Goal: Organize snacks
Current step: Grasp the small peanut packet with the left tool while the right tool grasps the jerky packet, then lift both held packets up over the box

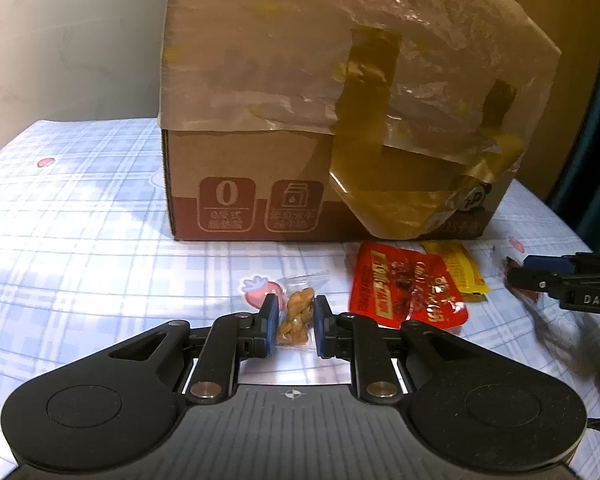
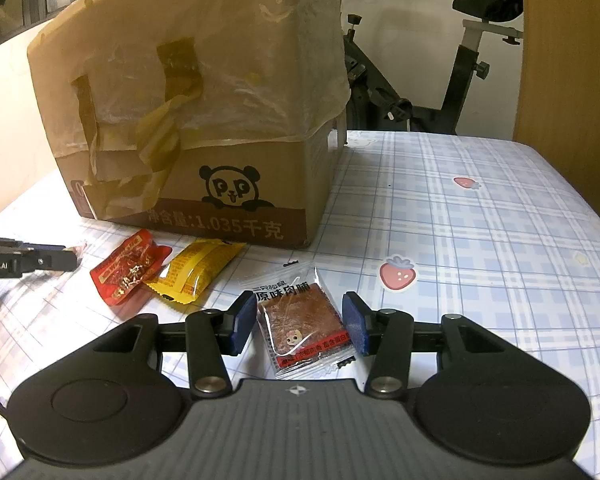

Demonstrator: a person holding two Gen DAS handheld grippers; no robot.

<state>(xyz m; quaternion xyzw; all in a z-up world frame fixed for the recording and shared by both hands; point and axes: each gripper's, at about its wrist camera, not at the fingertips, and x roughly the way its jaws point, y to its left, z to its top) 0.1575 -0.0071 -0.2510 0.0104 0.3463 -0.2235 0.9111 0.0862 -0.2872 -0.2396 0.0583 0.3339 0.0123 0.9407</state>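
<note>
A clear packet of twisted golden fried snack point(image 1: 296, 316) sits between the blue pads of my left gripper point(image 1: 296, 320), which is shut on it just above the tablecloth. My right gripper point(image 2: 300, 324) is shut on a clear packet of brown jerky point(image 2: 300, 320) with a red strip of print. A red snack packet point(image 1: 408, 284) point(image 2: 128, 268) and a yellow one point(image 1: 460, 268) point(image 2: 196, 272) lie side by side in front of the cardboard box point(image 1: 260, 184) point(image 2: 236, 168). The other gripper shows at each view's edge: the right gripper point(image 1: 516, 276) and the left gripper point(image 2: 70, 258).
The tall box is wrapped in plastic film and brown tape and stands at the back of the table. A blue plaid cloth point(image 2: 480, 220) with strawberry prints covers the table. An exercise bike point(image 2: 460, 60) and a wooden panel point(image 2: 572, 60) stand behind it.
</note>
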